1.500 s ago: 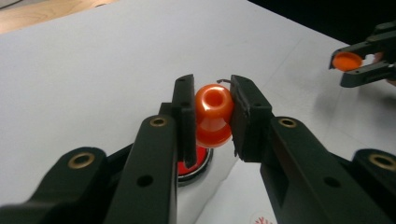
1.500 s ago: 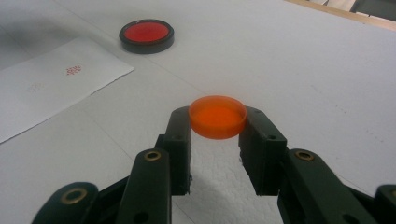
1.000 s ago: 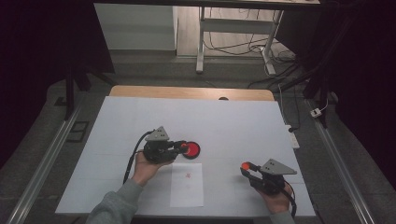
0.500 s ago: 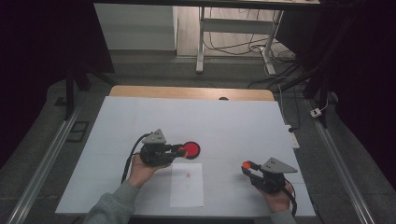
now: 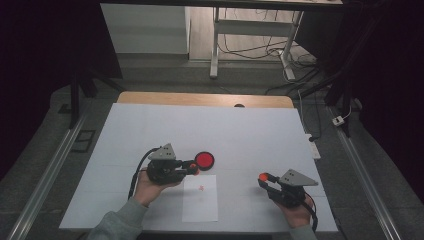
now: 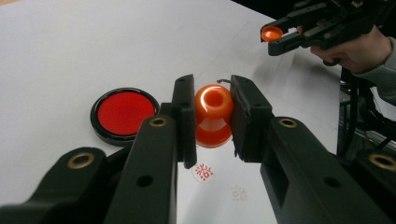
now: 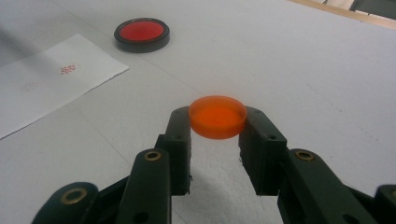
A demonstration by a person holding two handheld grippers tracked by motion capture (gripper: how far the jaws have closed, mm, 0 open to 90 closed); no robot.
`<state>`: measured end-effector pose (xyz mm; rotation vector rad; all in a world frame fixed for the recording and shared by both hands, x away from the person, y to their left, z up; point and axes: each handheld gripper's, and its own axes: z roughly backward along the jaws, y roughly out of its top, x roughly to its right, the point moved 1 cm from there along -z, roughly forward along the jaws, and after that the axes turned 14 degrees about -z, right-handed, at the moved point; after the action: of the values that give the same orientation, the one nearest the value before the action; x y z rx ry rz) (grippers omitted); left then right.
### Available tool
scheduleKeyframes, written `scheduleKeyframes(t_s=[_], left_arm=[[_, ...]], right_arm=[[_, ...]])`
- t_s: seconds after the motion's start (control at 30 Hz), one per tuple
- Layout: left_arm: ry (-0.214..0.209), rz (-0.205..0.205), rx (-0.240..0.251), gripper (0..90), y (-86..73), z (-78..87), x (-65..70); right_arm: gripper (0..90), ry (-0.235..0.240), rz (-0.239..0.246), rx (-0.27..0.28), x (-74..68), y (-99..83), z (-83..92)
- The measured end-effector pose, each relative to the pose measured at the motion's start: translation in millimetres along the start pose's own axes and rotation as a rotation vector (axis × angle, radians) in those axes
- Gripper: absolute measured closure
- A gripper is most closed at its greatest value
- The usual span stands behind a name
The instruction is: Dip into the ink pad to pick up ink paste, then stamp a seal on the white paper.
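Note:
My left gripper [image 6: 213, 122] is shut on an orange stamp [image 6: 213, 112] with a round knob, held just above the table. It hovers beside the red ink pad [image 6: 123, 112] in its black case and over the top edge of a white paper [image 5: 200, 202]. A red stamped mark [image 6: 203, 171] lies on the paper right under it. In the high view the left gripper [image 5: 192, 167] sits left of centre, next to the ink pad [image 5: 204, 159]. My right gripper [image 7: 217, 135] is shut on the orange cap [image 7: 217, 115], low over the table at the near right [image 5: 263, 178].
A white sheet covers the table [image 5: 250, 130], with a wooden strip along the far edge. The ink pad [image 7: 142, 33] and the paper [image 7: 46, 79] lie far left in the right gripper view. Metal rails run along both sides of the table.
My left gripper has drawn back a little from the ink pad toward the near side, over the paper's top edge. The right gripper has kept still.

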<state>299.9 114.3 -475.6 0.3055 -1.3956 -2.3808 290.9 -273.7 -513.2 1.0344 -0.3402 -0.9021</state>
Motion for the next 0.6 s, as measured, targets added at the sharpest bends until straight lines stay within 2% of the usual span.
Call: scheduleKeyframes(t_s=[0.1, 0.6], left_arm=[[0.010, -0.010, -0.016, 72.7, -1.1, -1.4, 1.9], [-0.020, -0.020, -0.049, 72.7, -5.8, -9.4, 8.5]], right_arm=[[64.5, 0.000, 0.002, -0.002, 0.3, -0.1, -0.4], [64.5, 0.001, 0.003, -0.002, 0.2, -0.2, -0.3]])
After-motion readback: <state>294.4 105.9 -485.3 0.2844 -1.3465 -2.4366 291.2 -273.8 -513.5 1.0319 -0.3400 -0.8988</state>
